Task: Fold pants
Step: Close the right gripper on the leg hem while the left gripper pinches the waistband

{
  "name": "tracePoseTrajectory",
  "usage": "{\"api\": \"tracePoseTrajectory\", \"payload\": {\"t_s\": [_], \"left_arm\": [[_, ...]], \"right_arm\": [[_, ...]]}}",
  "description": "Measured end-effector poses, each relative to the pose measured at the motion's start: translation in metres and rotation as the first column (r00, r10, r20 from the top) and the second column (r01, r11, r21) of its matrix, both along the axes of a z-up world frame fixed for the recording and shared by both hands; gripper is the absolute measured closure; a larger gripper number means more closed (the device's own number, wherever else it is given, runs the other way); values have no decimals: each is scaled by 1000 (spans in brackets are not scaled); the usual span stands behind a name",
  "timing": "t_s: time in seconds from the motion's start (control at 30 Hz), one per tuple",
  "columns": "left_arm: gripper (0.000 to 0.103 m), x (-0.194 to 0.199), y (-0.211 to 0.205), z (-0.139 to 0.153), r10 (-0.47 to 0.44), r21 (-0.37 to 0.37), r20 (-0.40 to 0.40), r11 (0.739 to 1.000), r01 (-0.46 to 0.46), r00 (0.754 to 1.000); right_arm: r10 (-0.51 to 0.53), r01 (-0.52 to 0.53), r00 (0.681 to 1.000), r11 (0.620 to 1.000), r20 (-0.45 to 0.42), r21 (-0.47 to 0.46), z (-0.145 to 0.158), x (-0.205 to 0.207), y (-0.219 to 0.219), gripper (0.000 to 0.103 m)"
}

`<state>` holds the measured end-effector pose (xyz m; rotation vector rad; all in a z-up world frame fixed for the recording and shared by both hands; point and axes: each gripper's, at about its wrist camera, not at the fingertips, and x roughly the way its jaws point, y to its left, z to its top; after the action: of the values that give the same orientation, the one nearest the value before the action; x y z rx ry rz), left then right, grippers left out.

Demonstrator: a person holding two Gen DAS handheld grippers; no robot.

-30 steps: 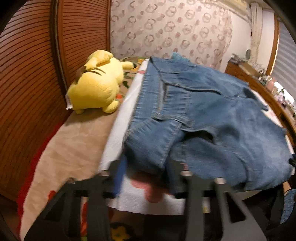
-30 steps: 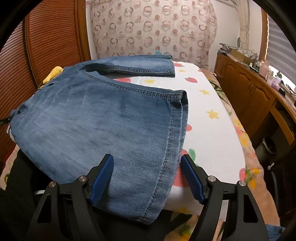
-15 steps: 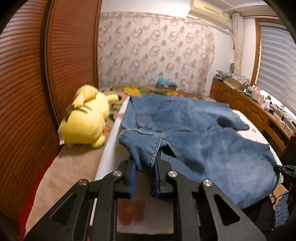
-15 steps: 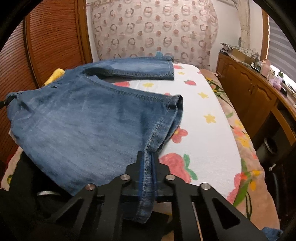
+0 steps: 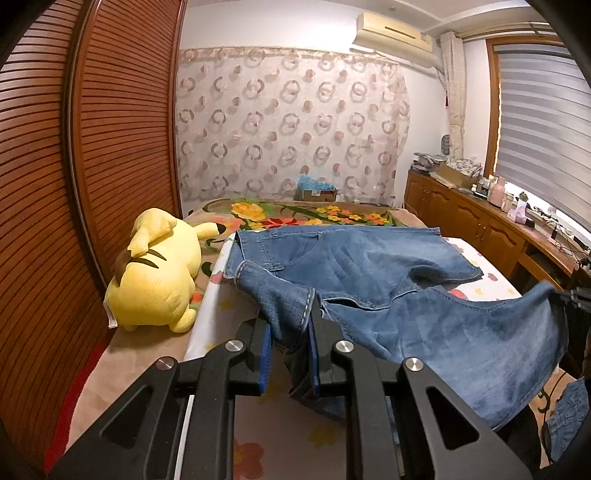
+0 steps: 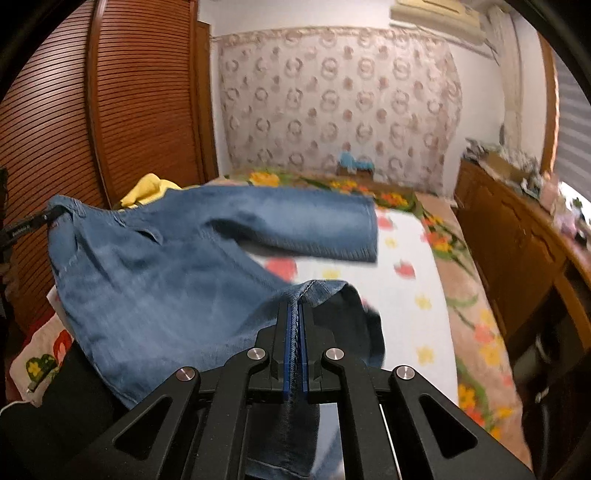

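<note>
Room: a bedroom, bed [image 5: 122,347] under a flowery cover, slatted wooden doors [image 5: 122,122] on the left.
Pants [image 5: 369,266]: blue denim, spread across the bed, near edge raised off it.
Left gripper [image 5: 290,345]: clamped on a bunched denim corner.
Right gripper [image 6: 294,334]: pinched tight on a seam (blurry shot).
Plush [image 5: 155,277]: yellow, far left.

- Slatted wooden doors [image 5: 110,147] filling the left.
- Ring-patterned curtain [image 5: 288,133] across the far wall, air conditioner [image 5: 391,31] upper right.
- Wooden cabinets [image 5: 480,229] below a blinded window [image 5: 546,122], right.
</note>
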<state>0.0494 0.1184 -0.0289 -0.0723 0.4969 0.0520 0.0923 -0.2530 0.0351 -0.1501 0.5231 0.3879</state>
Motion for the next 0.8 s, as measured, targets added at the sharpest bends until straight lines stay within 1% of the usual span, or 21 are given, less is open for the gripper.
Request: {"api": "tracePoseTrajectory", "payload": {"t_s": [0.1, 0.2, 0.27, 0.33, 0.4, 0.47, 0.53, 0.57, 0.6, 0.63, 0.7, 0.73, 0.77, 0.8], "left_arm": [[86, 0, -1, 1, 1, 1, -1, 1000, -1, 1000], [86, 0, -1, 0, 1, 0, -1, 1000, -1, 1000], [86, 1, -2, 0, 0, 1, -3, 1000, 0, 1000], [86, 1, -3, -1, -1, 4, -7, 1000, 1, 1000], [86, 2, -5, -3, -4, 10, -13, 1000, 4, 1000], [86, 2, -6, -7, -6, 15, -20, 1000, 7, 1000], [86, 1, -6, -12, -8, 17, -27, 1000, 8, 1000], [86, 1, -6, -14, -8, 15, -30, 1000, 8, 1000], [86, 1, -6, -15, -8, 14, -33, 1000, 9, 999], [86, 2, -6, -16, -9, 13, -37, 1000, 9, 999], [86, 2, -6, -18, -11, 13, -41, 1000, 11, 999], [86, 2, -7, -19, -13, 13, -43, 1000, 13, 999], [86, 2, -8, -19, -14, 13, -43, 1000, 14, 999], [86, 2, -8, -20, -14, 13, -44, 1000, 15, 999]], "right_arm": [[39, -39, 999, 999, 25, -14, 6, 10, 18, 99], [79, -78, 997, 997, 26, -27, 1, 27, 37, 99], [94, -93, 996, 995, 10, -37, -7, 42, 45, 99], [107, -108, 994, 993, -30, -48, -22, 63, 49, 99], [108, -112, 992, 992, -71, -51, -36, 76, 47, 99], [98, -104, 990, 993, -101, -56, -48, 85, 45, 99], [83, -88, 989, 995, -120, -42, -57, 88, 37, 99], [77, -83, 989, 996, -128, -41, -58, 91, 36, 95], [63, -69, 988, 997, -138, -43, -59, 92, 32, 87], [50, -57, 989, 997, -140, -43, -59, 93, 29, 82], [47, -51, 989, 998, -137, -21, -60, 89, 15, 67], [44, -46, 989, 999, -139, -11, -59, 87, 9, 64], [33, -35, 990, 999, -139, -9, -58, 86, 12, 60], [26, -27, 990, 1000, -139, -5, -59, 77, 12, 59]]}}
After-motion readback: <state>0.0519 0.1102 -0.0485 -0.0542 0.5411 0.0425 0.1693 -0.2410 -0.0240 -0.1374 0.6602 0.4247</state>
